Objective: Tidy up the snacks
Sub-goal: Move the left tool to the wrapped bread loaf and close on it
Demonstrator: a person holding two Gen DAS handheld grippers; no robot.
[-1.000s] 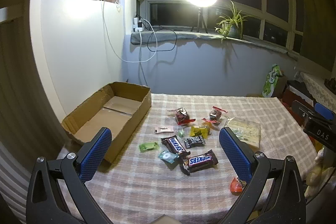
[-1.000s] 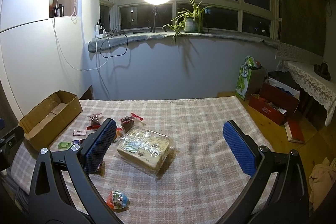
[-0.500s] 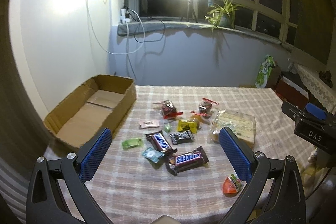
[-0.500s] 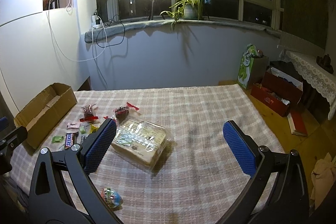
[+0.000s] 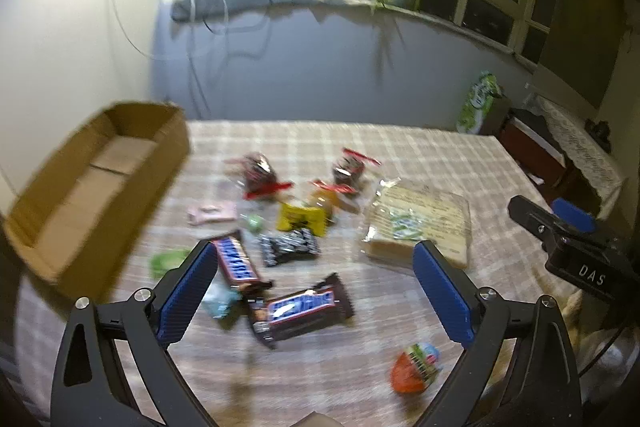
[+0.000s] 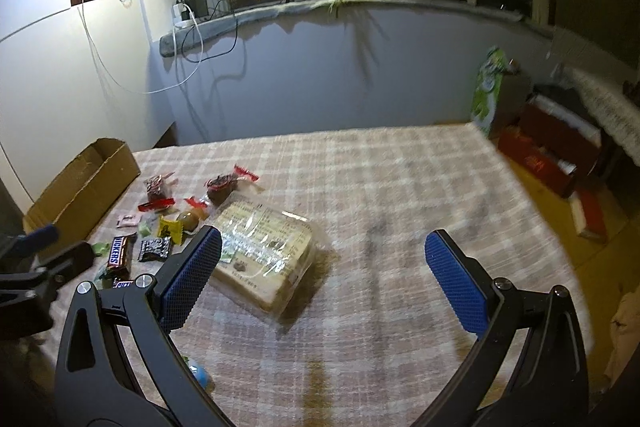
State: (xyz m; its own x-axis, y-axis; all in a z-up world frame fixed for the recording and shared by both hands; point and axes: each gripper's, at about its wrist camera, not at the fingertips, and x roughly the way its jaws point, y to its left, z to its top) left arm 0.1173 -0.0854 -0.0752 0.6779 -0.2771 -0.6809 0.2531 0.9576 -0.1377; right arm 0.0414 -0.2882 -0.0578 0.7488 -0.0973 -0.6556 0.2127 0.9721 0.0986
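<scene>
Your left gripper [image 5: 316, 291] hovers above the near part of the checked tablecloth [image 5: 420, 155] with its blue-padded fingers [image 5: 188, 291] spread wide and nothing between them. Framed between those fingers lie two Snickers bars: the nearer Snickers bar [image 5: 300, 307] lies across the view, and the second Snickers bar [image 5: 236, 259] lies lengthwise just beyond it, close to the left pad. A small black-and-white packet [image 5: 290, 247] sits just behind them, with a yellow candy [image 5: 300, 221] farther back and two dark wrapped sweets with red ends [image 5: 260, 175] beyond that. A pink wrapper [image 5: 212, 213] and a green wrapper [image 5: 170, 261] lie toward the open cardboard box [image 5: 100, 187], which stands at the left edge of the table. An orange egg-shaped treat [image 5: 416, 367] lies alone near the table's front edge, just inside the right finger. The clear-wrapped flat package [image 5: 420, 223] rests to the right of the small snacks. Your right gripper [image 6: 320, 283] is likewise held open and holds nothing; its left pad overlaps the near corner of the same package [image 6: 264, 255] in the right wrist view, and whether it touches the wrap cannot be told. The left wrist view is motion-blurred.
</scene>
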